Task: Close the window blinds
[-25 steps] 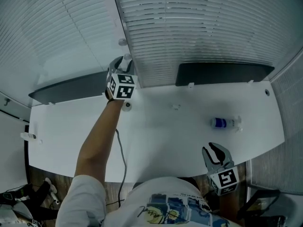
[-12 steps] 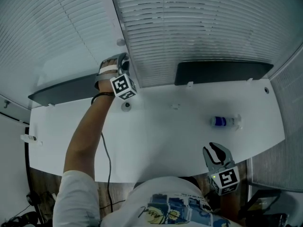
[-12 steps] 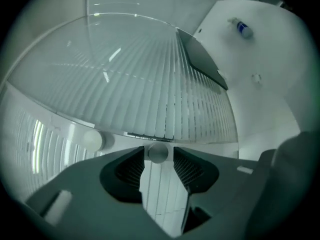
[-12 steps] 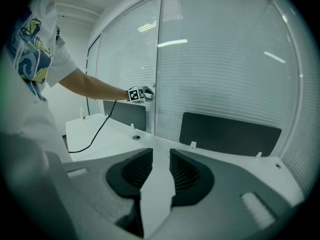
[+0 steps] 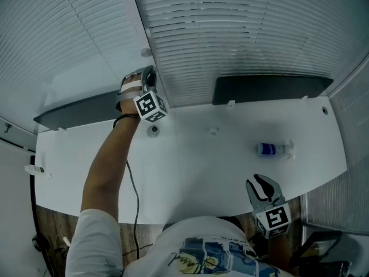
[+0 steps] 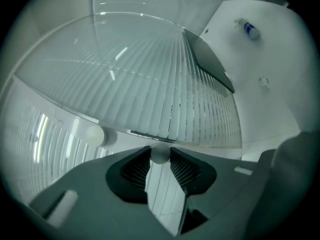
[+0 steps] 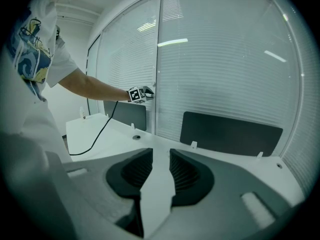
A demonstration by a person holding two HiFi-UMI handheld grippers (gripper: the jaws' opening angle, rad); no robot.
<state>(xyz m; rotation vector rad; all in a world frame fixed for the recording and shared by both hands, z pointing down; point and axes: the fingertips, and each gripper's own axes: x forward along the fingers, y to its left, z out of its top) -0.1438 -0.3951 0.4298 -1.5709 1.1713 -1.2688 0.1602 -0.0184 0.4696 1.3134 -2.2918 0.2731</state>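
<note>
Two grippers: the right gripper (image 7: 161,156) hovers at the desk's (image 5: 196,172) near edge, jaws apart and empty; the left gripper (image 5: 147,78), jaws just closing, pinches the white knob (image 6: 160,154) between the blinds (image 5: 242,33), whose slats look still gapped, so the turning remains

White desk (image 5: 202,166), dark divider panels (image 5: 271,89), wooden floor (image 5: 49,227).

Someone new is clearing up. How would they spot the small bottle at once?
On the long white desk below the blinds, look at its right half, in front of the right-hand dark panel. The bottle lies there on its side; its blue band sets it apart from the small white fittings nearby.
</note>
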